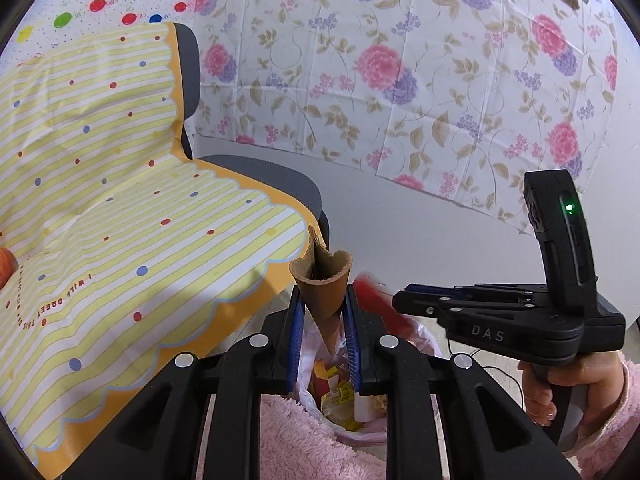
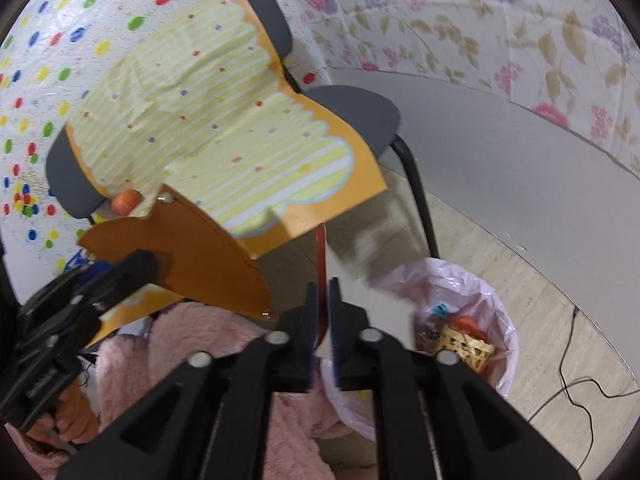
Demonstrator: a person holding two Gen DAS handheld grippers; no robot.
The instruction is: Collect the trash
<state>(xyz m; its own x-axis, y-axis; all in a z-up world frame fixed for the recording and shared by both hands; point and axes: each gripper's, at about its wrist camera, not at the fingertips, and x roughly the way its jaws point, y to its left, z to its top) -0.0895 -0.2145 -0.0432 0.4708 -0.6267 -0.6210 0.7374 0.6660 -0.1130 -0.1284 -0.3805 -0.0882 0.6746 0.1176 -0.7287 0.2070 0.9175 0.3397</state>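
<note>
Left wrist view: your left gripper point(image 1: 322, 322) pinches the cone point(image 1: 322, 292) between its pads, tip down, directly above the bin point(image 1: 360, 434) below the fingers. Release off-centre and, I judge, it could glance off the pink liner onto the floor. Your right gripper point(image 2: 323, 312) clamps a thin red strip point(image 2: 321, 256); the bin point(image 2: 506, 344) lies ahead to its right, so dropping now would likely miss. Beyond stands the chair point(image 2: 360, 116).

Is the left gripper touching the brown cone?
Touching: the left wrist view shows the left gripper with both blue pads pressed against the brown cone.
</note>
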